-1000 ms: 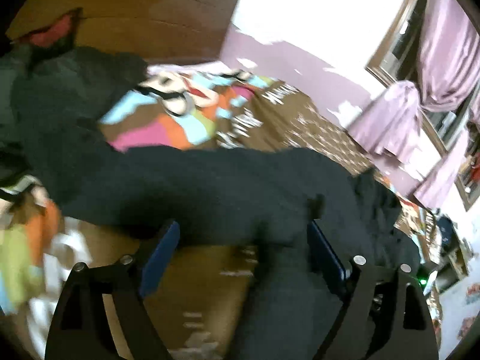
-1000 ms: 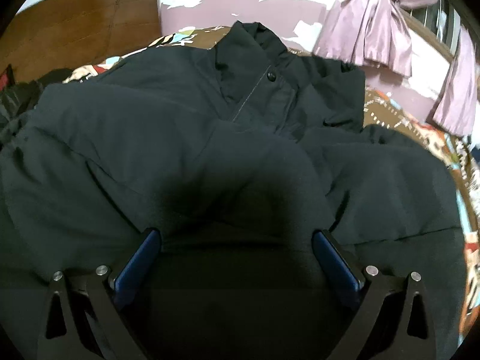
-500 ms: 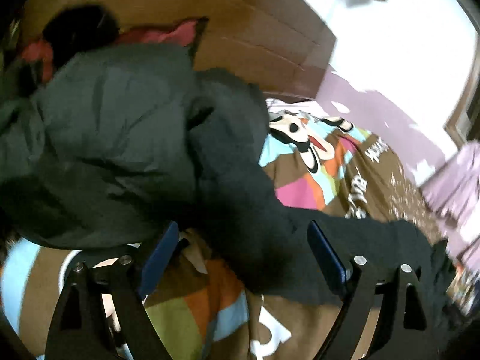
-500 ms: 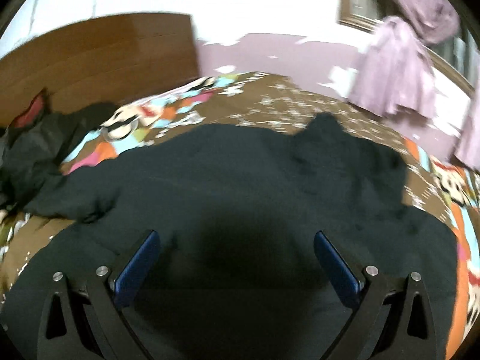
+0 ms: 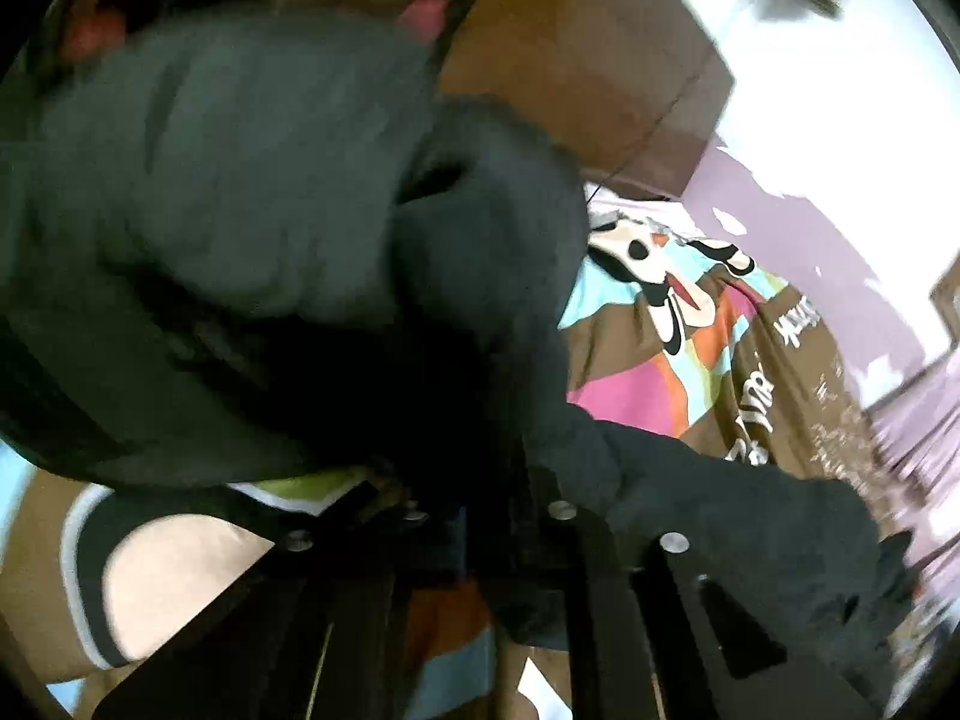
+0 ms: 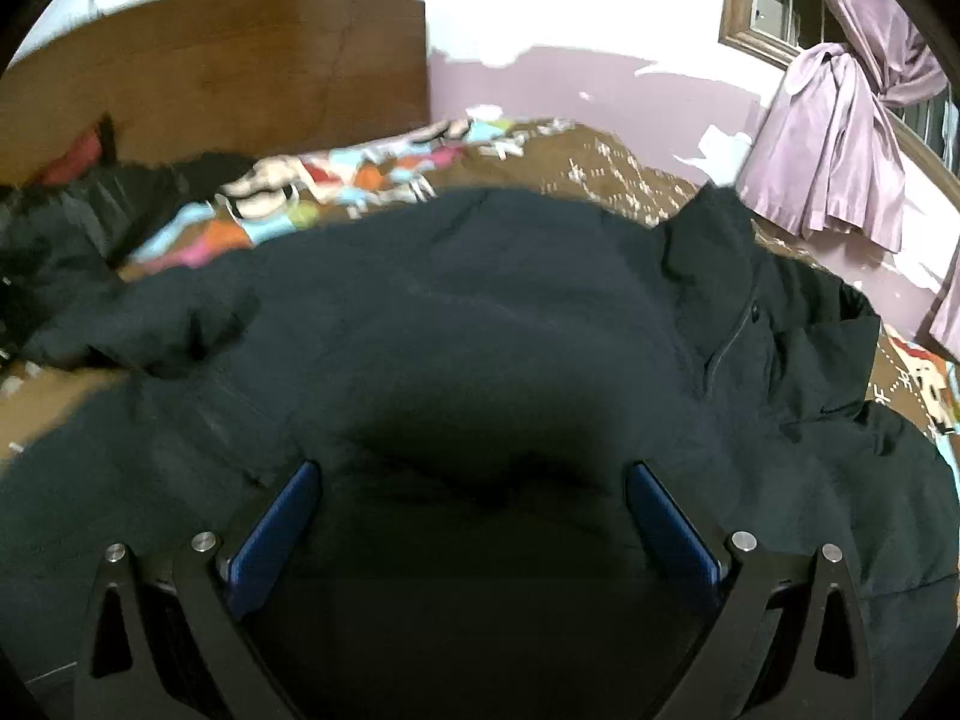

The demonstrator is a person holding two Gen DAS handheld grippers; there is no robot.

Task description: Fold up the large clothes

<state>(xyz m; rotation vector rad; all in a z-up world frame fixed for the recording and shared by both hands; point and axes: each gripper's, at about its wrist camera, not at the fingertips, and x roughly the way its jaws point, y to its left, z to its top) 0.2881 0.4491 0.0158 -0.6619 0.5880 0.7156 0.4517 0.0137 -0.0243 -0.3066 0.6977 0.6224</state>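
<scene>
Gripping dark jacket (image 5: 690,480) sleeve, seemingly, left claw (image 5: 480,516) closed; right claw (image 6: 474,510) spread, low above jacket.

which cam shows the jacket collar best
The right wrist view: the collar of the black jacket stands clear at upper right, with the front opening below it. The left wrist view shows only blurred dark fabric bunched close to the lens; no collar can be made out there.
</scene>
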